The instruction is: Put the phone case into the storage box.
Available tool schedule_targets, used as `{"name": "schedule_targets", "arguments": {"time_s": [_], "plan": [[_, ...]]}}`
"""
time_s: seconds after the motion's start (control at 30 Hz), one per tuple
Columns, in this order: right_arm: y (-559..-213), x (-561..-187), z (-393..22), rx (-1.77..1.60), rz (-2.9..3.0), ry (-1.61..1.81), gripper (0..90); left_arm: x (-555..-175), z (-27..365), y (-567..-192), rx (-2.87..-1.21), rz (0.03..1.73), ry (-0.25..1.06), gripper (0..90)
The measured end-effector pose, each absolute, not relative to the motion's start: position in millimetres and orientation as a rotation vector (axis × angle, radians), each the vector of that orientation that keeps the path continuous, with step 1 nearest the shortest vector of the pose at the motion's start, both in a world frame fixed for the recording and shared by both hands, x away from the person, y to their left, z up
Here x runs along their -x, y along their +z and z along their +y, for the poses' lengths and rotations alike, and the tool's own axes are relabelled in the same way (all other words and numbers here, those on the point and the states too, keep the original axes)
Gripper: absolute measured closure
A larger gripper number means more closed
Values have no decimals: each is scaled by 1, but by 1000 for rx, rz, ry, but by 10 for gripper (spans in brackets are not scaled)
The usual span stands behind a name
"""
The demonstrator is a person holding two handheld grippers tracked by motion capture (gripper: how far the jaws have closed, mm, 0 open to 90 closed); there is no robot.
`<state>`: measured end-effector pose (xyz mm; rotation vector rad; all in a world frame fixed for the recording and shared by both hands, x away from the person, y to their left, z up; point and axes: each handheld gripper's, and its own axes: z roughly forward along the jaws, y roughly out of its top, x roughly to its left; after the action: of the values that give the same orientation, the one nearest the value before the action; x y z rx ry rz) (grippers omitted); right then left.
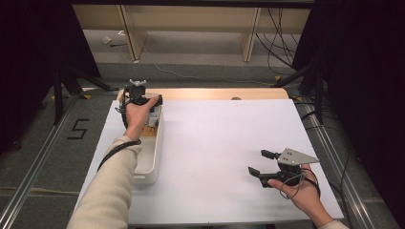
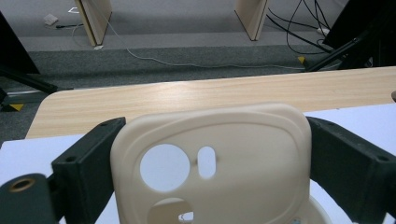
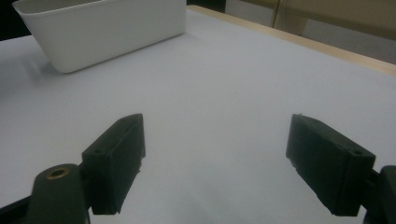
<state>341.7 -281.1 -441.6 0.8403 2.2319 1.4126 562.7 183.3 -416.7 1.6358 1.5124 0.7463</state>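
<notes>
A cream plastic phone case [image 2: 243, 154] with round and oval cut-outs stands upright between the two black jaws of my left gripper [image 2: 210, 163], which is shut on its sides. In the high view my left gripper [image 1: 142, 98] is held over the far end of a long white bin [image 1: 149, 162] at the table's left. A few small items lie in the bin under the hand, too small to make out. My right gripper [image 1: 261, 162] hovers low over the white sheet at the near right. Its jaws stand wide apart with nothing between them [image 3: 215, 158].
A white sheet [image 1: 224, 143] covers the table, with a strip of bare wood [image 1: 215, 93] along the far edge. The white bin [image 3: 107, 28] lies ahead and to the left of the right gripper. Cables and wooden legs are on the floor beyond.
</notes>
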Motion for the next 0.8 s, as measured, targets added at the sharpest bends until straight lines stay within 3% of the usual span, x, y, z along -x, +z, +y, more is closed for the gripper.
{"name": "schedule_targets", "arguments": {"time_s": [0.8], "plan": [[-441,-342,-281,-843,2231,1413,206,-564,182,-420,-1669,1509,740,73]]}}
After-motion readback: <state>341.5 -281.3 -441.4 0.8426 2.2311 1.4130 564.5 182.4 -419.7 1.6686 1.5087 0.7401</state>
